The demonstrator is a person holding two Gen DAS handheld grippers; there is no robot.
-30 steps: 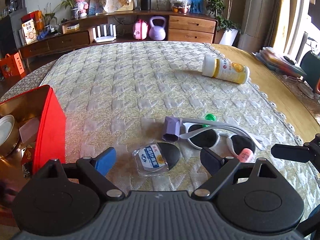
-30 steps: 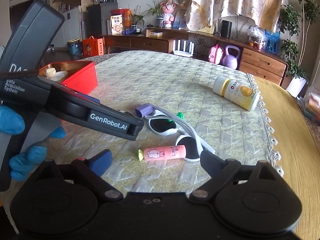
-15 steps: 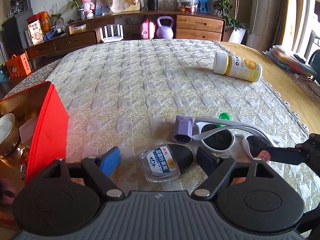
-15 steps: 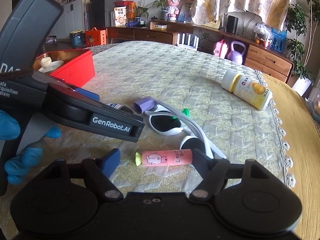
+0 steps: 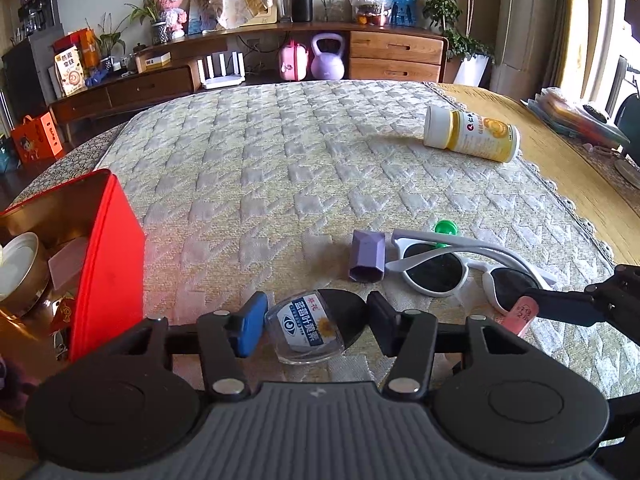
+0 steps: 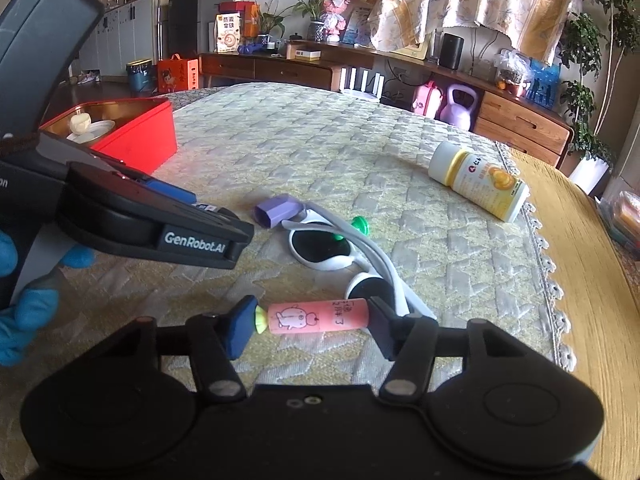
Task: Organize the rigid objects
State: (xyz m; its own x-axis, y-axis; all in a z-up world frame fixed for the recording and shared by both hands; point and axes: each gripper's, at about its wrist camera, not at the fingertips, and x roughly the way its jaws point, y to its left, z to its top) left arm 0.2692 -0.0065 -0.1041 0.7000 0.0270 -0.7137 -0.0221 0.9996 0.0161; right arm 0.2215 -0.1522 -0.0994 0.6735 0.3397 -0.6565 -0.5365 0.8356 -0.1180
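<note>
My left gripper has its jaws around a small clear bottle with a black cap lying on the quilted cloth; the blue pad touches it, the other side stands close. My right gripper has closed endwise on a pink tube with a yellow-green tip; both pads touch its ends. White sunglasses, a purple cap and a green piece lie just beyond. A white and yellow bottle lies on its side farther right.
An open red tin box with a dish and other items stands at the left. The cloth's fringed edge and bare wooden table lie to the right. A sideboard with a purple kettlebell stands behind.
Both grippers moved forward and down and their jaws narrowed: the left onto the clear bottle, the right onto the ends of the pink tube.
</note>
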